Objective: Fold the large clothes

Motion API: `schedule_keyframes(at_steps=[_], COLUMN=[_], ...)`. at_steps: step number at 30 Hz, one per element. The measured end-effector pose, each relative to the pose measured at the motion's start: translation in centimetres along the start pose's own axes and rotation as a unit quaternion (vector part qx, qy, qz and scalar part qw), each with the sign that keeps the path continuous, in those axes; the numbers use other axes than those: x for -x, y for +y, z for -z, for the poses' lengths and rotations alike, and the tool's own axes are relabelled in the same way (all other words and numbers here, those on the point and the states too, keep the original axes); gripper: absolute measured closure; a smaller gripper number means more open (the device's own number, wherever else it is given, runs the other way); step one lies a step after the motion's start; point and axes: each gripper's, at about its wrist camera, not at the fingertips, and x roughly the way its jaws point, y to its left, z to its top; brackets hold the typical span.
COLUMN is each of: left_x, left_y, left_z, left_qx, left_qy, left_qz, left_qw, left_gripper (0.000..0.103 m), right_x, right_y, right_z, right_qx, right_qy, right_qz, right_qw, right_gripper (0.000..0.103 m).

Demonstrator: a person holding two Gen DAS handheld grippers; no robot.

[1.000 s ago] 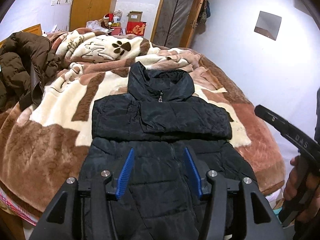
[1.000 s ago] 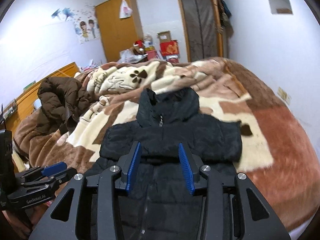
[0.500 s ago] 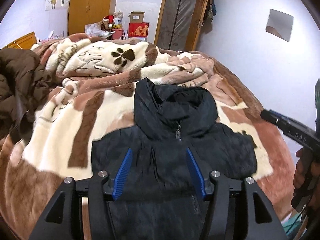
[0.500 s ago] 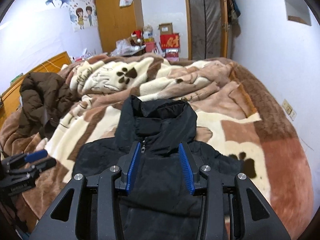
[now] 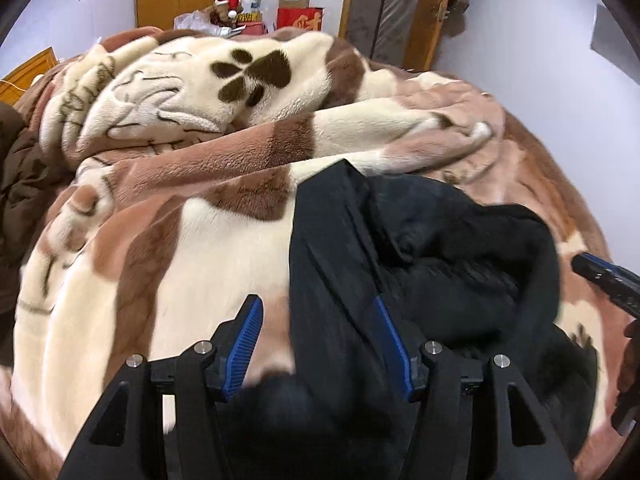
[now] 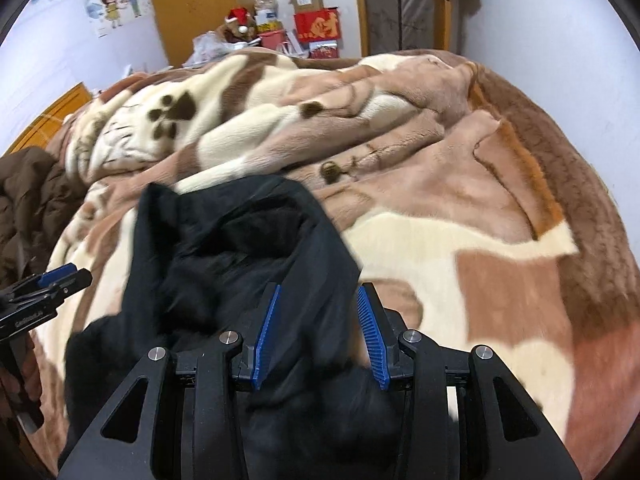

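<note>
1. Black jacket (image 5: 460, 280): it lies on the bed, on top of the plush blanket (image 5: 180, 184), with its stand-up collar open and pointing toward the far end of the room. In both wrist views the garment is blurred.
2. Left gripper (image 5: 318, 344): its jaws stand spread, having just been opening. The left edge of the collar shows in the gap between the blue pads (image 5: 244, 344), but neither pad presses on the cloth; whether the fabric touches the right-hand pad cannot be told.
3. Right gripper (image 6: 320, 336): its jaws stand apart at a moderate width. The right edge of the collar runs down between the blue pads (image 6: 370, 336); no pinch on it can be seen.
4. In the right wrist view, the left gripper (image 6: 48, 284) appears at the left border, just beside the jacket's left shoulder. In the left wrist view, the right gripper (image 5: 608, 284) appears at the right border, with part of the hand (image 5: 630, 356) that carries it.
5. Brown padded coat (image 6: 28, 208): it lies bunched at the left side of the bed, apart from the black jacket.
6. Background: a wooden wardrobe (image 6: 192, 4), a red box (image 6: 318, 26) with a cardboard carton on it, and a door frame (image 5: 424, 12) stand beyond the bed.
</note>
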Motion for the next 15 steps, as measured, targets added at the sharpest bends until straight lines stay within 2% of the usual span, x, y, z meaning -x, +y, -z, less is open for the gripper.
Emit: schedule_keyframes(at_steps=[6, 7, 8, 9, 10, 11, 15], left_x=[-5.8, -6.5, -7.1, -7.5, -7.8, -7.4, -3.4], left_y=[-0.6, -0.8, -0.9, -1.1, -1.3, -1.3, -1.0], left_z=[-2.9, -3.0, -3.0, -3.0, -2.8, -2.6, -1.7], left_qx=[0.007, 0.007, 0.007, 0.008, 0.008, 0.007, 0.007], left_qy=[0.007, 0.011, 0.016, 0.023, 0.030, 0.024, -0.028], left_qz=[0.000, 0.003, 0.013, 0.017, 0.019, 0.024, 0.044], left_qw=[0.9999, 0.9999, 0.9998, 0.9996, 0.9993, 0.9994, 0.9986], left_gripper=[0.044, 0.047, 0.069, 0.081, 0.095, 0.098, 0.099], right_x=[-6.0, -6.8, -7.3, -7.6, -7.8, -7.7, -3.9], right_y=[-0.5, -0.3, -0.2, -0.1, 0.0, 0.2, 0.9], right_z=[-2.6, -2.7, -2.7, -2.7, -2.6, -2.5, -2.1], right_qx=[0.013, 0.021, 0.027, 0.028, 0.024, 0.023, 0.028], right_qy=[0.038, 0.046, 0.055, 0.059, 0.065, 0.066, 0.019], right_qz=[-0.008, -0.008, -0.008, -0.008, -0.019, -0.020, -0.028], right_qw=[0.999, 0.999, 0.998, 0.998, 0.997, 0.997, 0.999], right_gripper=[0.062, 0.062, 0.062, 0.067, 0.096, 0.097, 0.098])
